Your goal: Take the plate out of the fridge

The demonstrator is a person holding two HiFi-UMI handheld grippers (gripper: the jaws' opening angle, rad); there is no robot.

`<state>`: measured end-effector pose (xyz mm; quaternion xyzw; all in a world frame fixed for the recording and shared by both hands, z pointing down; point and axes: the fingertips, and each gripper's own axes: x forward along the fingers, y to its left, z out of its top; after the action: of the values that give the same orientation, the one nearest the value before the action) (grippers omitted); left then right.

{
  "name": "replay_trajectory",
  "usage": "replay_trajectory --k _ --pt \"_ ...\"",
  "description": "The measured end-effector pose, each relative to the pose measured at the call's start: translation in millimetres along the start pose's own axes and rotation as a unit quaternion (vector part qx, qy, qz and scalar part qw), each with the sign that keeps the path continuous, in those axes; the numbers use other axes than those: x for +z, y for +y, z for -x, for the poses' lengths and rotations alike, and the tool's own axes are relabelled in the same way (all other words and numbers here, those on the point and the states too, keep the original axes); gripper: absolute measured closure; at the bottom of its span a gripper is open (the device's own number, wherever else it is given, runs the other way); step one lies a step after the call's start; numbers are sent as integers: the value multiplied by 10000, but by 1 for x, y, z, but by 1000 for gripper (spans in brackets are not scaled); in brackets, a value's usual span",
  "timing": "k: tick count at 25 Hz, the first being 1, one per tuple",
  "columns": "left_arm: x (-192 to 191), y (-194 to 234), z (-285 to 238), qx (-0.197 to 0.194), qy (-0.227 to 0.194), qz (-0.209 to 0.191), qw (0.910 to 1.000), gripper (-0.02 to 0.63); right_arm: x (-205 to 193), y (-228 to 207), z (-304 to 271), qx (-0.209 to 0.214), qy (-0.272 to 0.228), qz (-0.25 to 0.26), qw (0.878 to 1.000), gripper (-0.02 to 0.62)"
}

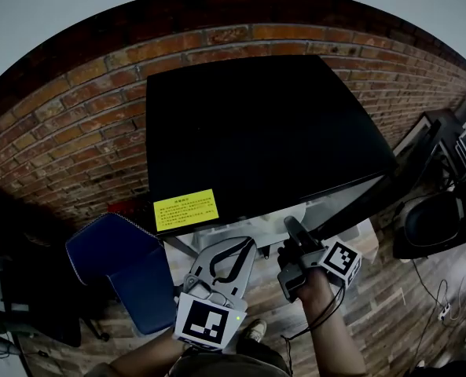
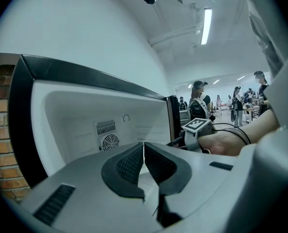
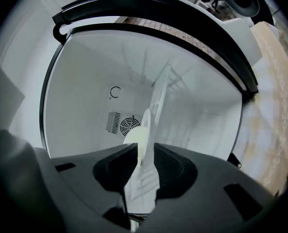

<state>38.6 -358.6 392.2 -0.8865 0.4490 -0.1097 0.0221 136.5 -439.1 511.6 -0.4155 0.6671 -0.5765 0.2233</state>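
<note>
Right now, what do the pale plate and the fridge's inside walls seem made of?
Pale round plate: probably ceramic or melamine, smooth cream surface, thin edge. White fridge inner wall: likely moulded plastic, soft sheen, rounded corners.

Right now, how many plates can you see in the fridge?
1. The plate stands edge-on inside the fridge, between the closing jaws of the right gripper. Others may be hidden from view.

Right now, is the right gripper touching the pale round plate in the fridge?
Cannot tell. Right gripper view: the plate stands edge-on between the right gripper's closing jaws; no contact or gap shows plainly.
</note>
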Motion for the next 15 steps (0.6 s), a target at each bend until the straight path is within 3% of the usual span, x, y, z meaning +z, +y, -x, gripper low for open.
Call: replay_trajectory --k 7,15 --pt "-3 -1 1 -20 37 26 10000 586 -7 -5 -7 -66 -95 -725 9973 517" --pt "-7 1 9 -12 81 44 10000 586 -7 -3 -5 -157 -294 -1004 9944 551"
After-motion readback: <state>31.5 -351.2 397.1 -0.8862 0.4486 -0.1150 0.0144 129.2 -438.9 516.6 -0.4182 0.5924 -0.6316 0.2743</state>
